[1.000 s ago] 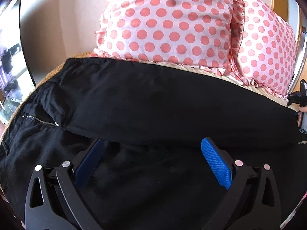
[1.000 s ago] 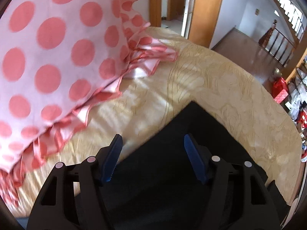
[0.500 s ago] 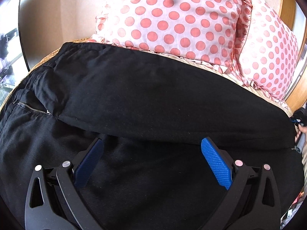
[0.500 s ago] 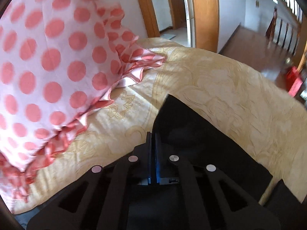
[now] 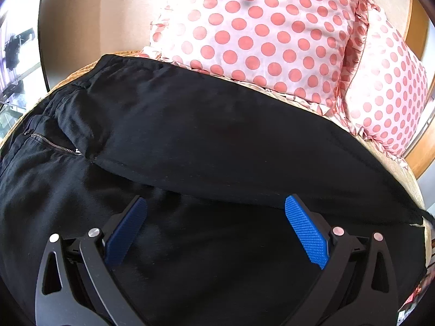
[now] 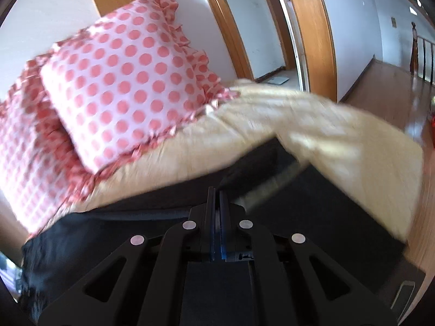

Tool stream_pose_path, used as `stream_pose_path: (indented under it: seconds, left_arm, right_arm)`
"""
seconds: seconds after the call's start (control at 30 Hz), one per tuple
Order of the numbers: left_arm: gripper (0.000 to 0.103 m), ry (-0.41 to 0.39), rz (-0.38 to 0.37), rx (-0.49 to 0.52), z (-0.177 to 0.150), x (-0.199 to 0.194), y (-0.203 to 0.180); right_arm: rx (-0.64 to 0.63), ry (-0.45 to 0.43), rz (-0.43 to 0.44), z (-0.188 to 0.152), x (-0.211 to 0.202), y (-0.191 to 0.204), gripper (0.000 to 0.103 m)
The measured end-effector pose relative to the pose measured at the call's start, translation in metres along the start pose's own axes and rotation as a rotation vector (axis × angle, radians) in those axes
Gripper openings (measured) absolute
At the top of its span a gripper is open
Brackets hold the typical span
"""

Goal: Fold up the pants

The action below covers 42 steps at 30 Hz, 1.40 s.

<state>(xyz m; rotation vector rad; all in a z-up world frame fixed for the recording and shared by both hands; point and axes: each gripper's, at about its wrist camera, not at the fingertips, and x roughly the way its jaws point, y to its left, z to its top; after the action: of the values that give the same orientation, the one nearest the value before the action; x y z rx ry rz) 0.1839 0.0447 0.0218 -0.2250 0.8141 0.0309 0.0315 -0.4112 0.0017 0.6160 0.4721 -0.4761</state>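
Black pants (image 5: 217,141) lie across the bed, one leg folded over the other, with a zip pocket (image 5: 54,144) at the left. My left gripper (image 5: 214,231) is open and hovers low over the near leg, with nothing between its blue pads (image 5: 305,231). My right gripper (image 6: 217,198) is shut on the hem end of the pants (image 6: 272,174), which it holds lifted above the yellow bedspread (image 6: 326,125). The right wrist view is blurred by motion.
Two pink polka-dot pillows (image 5: 261,32) (image 6: 122,87) lie along the head of the bed just beyond the pants. A wooden door frame (image 6: 312,32) and a wooden floor (image 6: 388,87) lie past the bed's right side.
My right gripper closed on the pant hem and has lifted and swung it away from the bed surface. My left gripper stays open and has drawn back a little.
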Motion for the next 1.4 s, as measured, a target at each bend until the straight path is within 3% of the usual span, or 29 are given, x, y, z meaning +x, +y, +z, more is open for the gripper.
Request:
stream_pose_path:
  seconds: [0.13, 0.3, 0.33, 0.37, 0.43, 0.57, 0.7, 0.73, 0.83, 0.97, 1.1, 1.27, 1.4]
  left_arm:
    - [0.101, -0.003, 0.010, 0.001, 0.000, 0.000, 0.000]
    - [0.101, 0.002, 0.029, 0.026, 0.000, 0.001, -0.005]
    - [0.101, 0.000, 0.031, 0.027, 0.000, 0.001, -0.004]
    - [0.101, -0.002, 0.033, 0.025, 0.000, 0.001, -0.004]
    - [0.101, -0.002, 0.034, 0.015, 0.000, 0.001, -0.001]
    - [0.101, 0.001, 0.035, 0.023, 0.001, 0.001, -0.003]
    - [0.101, 0.000, 0.042, 0.049, 0.000, 0.001, -0.007]
    - [0.101, -0.002, 0.045, 0.054, 0.000, 0.001, -0.008]
    - [0.101, -0.022, 0.023, 0.077, -0.001, -0.003, -0.011]
    - [0.101, -0.162, -0.006, 0.155, 0.000, -0.029, -0.012]
    - [0.101, -0.310, 0.026, 0.175, 0.024, -0.049, 0.003]
    - [0.101, -0.174, 0.092, 0.043, 0.097, -0.009, 0.038]
    - [0.100, 0.002, 0.128, -0.056, 0.148, 0.055, 0.064]
  right_arm:
    - [0.084, 0.055, 0.036, -0.036, -0.018, -0.028, 0.003]
    - [0.217, 0.103, 0.111, -0.038, -0.012, -0.050, 0.008]
    - [0.235, 0.111, 0.112, -0.037, -0.011, -0.052, 0.018]
    - [0.258, 0.112, 0.124, -0.036, -0.010, -0.055, 0.035]
    - [0.294, 0.122, 0.143, -0.039, -0.009, -0.059, 0.046]
    - [0.385, 0.118, 0.194, -0.045, -0.006, -0.072, 0.045]
    - [0.386, 0.075, 0.166, -0.042, -0.004, -0.072, 0.043]
    - [0.383, 0.069, 0.156, -0.040, -0.002, -0.072, 0.037]
    - [0.355, 0.045, 0.171, -0.034, 0.004, -0.074, 0.004]
    - [0.321, -0.054, 0.171, -0.031, -0.016, -0.081, 0.003]
    - [0.326, -0.043, 0.097, -0.039, -0.018, -0.094, 0.003]
    - [0.324, -0.019, 0.079, -0.047, -0.009, -0.101, 0.003]
    - [0.292, -0.010, 0.067, -0.044, -0.008, -0.098, 0.003]
